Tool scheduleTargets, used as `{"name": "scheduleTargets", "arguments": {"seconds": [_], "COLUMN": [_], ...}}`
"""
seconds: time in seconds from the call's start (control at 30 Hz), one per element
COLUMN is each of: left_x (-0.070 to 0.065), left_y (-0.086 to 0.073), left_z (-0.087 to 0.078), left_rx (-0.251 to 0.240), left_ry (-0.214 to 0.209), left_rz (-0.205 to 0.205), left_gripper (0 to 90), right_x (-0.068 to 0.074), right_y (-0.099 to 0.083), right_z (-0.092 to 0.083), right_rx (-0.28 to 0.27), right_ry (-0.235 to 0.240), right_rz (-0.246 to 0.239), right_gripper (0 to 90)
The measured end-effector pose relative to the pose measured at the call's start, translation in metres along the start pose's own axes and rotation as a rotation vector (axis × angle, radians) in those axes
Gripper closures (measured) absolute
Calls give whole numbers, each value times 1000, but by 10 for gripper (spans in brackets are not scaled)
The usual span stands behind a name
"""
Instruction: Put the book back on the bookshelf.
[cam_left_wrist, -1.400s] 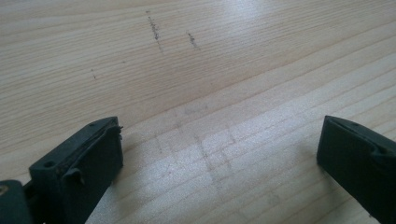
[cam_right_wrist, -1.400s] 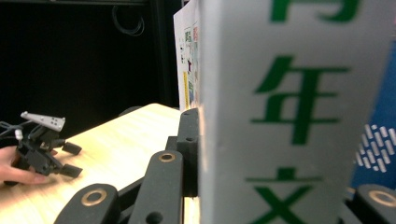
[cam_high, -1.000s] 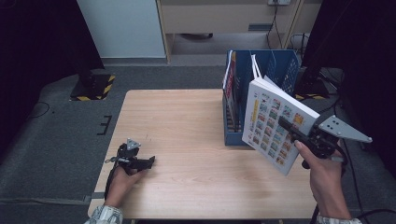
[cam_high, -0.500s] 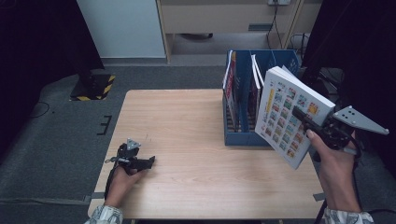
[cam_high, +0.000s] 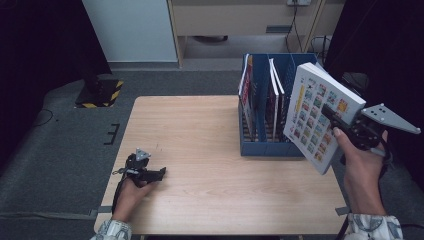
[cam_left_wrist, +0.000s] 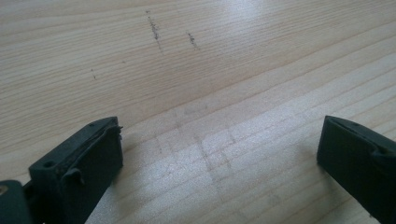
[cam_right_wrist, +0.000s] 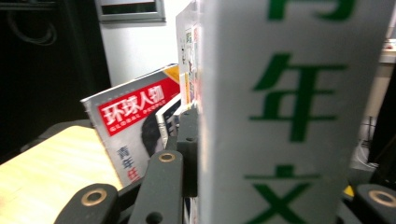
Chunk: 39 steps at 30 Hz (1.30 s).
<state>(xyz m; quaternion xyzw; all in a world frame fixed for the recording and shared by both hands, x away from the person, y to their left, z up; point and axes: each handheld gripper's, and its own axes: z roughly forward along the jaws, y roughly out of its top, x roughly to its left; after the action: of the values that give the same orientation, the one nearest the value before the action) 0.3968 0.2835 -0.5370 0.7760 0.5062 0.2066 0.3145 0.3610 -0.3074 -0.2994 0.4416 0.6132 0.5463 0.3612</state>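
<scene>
A thick white book (cam_high: 320, 115) with a grid of small coloured pictures on its cover hangs in the air at the right edge of the table, tilted, with my right gripper (cam_high: 336, 120) shut on it. Up close, its pale spine with green characters (cam_right_wrist: 289, 116) sits between the jaws. The book is just right of the blue file rack (cam_high: 260, 145), which holds several magazines, one with a red title band (cam_right_wrist: 135, 126). My left gripper (cam_high: 159, 173) rests on the table near its front left corner. Its jaws (cam_left_wrist: 219, 158) stand open over bare wood.
The wooden table (cam_high: 200, 140) has free room across its left and middle. Grey carpet surrounds it. A white cabinet (cam_high: 130, 30) and a wooden shelf unit (cam_high: 240, 20) stand at the back, and a yellow-black striped base (cam_high: 100, 92) lies on the floor at the far left.
My right gripper has carried the book up and to the right, away from the front of the rack, and tipped it more upright. The left gripper has stayed put.
</scene>
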Motion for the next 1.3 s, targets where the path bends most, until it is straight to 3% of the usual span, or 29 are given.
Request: {"name": "scheduleTargets", "arguments": {"seconds": [0.53,0.73,0.87,1.03,1.3], "left_x": [0,0,0,0,0], "left_y": [0,0,0,0,0], "left_z": [0,0,0,0,0], "left_rx": [-2,-2,-2,-2,-2], "left_ry": [0,0,0,0,0], "left_rz": [-2,-2,-2,-2,-2], "left_gripper": [0,0,0,0,0], "right_x": [-9,-12,-16,-19,-19], "right_y": [4,6,6,5,8], "right_z": [38,51,64,75,93], "right_rx": [3,5,36,36,37], "right_ry": [-155,-182,-200,-212,-244], "right_rz": [25,21,14,50,46], "right_gripper": [741,740,740,740,740]}}
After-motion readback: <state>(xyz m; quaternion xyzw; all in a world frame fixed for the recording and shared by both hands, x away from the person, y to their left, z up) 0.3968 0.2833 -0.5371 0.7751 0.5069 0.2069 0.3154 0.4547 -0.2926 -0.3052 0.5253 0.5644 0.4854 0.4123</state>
